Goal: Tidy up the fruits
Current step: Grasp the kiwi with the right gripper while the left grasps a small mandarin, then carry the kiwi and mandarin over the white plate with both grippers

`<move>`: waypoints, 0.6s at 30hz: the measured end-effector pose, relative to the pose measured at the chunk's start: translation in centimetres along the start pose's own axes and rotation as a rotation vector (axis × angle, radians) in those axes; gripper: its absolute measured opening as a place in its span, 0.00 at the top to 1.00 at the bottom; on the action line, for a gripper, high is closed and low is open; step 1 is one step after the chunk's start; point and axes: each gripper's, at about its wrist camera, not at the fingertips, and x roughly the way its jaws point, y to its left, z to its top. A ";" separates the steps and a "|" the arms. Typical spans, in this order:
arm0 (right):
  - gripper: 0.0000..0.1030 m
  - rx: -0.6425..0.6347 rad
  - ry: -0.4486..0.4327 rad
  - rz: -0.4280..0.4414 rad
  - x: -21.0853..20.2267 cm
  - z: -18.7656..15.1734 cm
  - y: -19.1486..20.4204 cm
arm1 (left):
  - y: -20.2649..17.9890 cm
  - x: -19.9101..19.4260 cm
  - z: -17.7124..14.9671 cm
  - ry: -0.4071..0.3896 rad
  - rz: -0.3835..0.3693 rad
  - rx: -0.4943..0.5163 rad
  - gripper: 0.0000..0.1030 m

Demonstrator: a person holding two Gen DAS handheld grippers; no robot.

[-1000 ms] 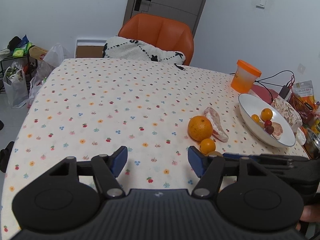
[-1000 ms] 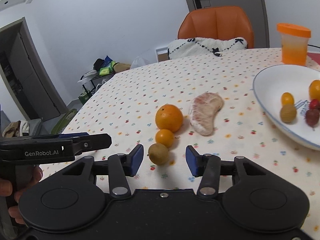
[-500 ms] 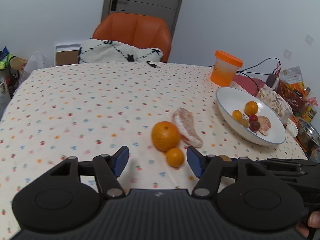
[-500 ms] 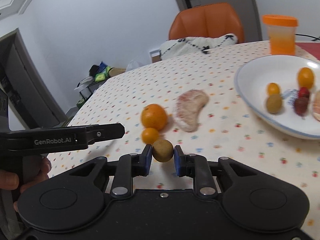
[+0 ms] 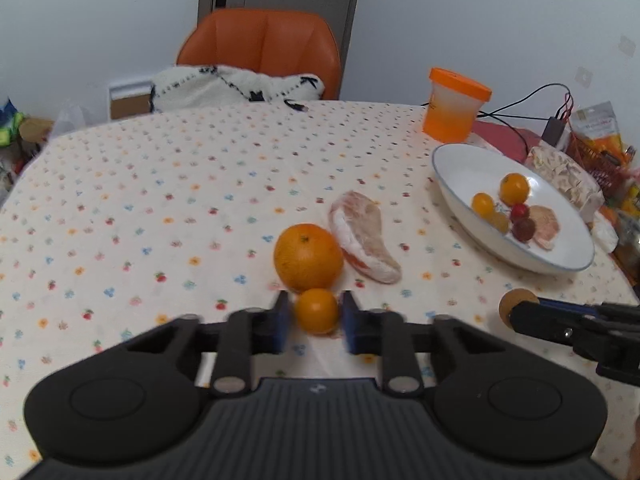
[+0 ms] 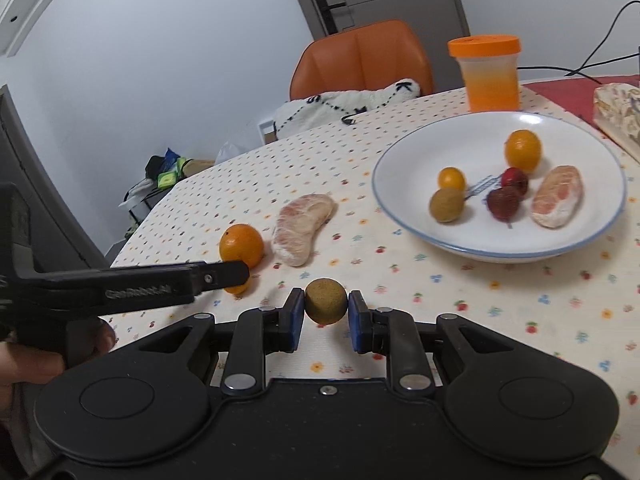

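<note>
The right gripper is pinching a brown round fruit, raised above the tablecloth short of the white bowl. The left gripper is flanking a small orange; whether its jaws are gripping it, I cannot tell. Just beyond are sitting 1 large orange and a peeled pomelo segment.

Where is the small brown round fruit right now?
The brown fruit sits clamped in the right tongs, low centre of the right wrist view, above the tablecloth, short of the white plate.
</note>
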 end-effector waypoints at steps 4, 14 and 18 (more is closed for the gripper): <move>0.79 0.020 -0.020 -0.007 -0.8 0.2 -0.9 | -1.1 -0.9 0.4 -0.035 -0.020 0.022 0.78; 0.79 0.047 -0.071 -0.043 -3.0 0.6 -2.6 | -4.0 -2.0 1.5 -0.074 -0.075 0.055 0.78; 0.79 0.052 -0.091 -0.053 -3.7 0.8 -3.0 | -5.0 -2.3 1.9 -0.090 -0.092 0.068 0.78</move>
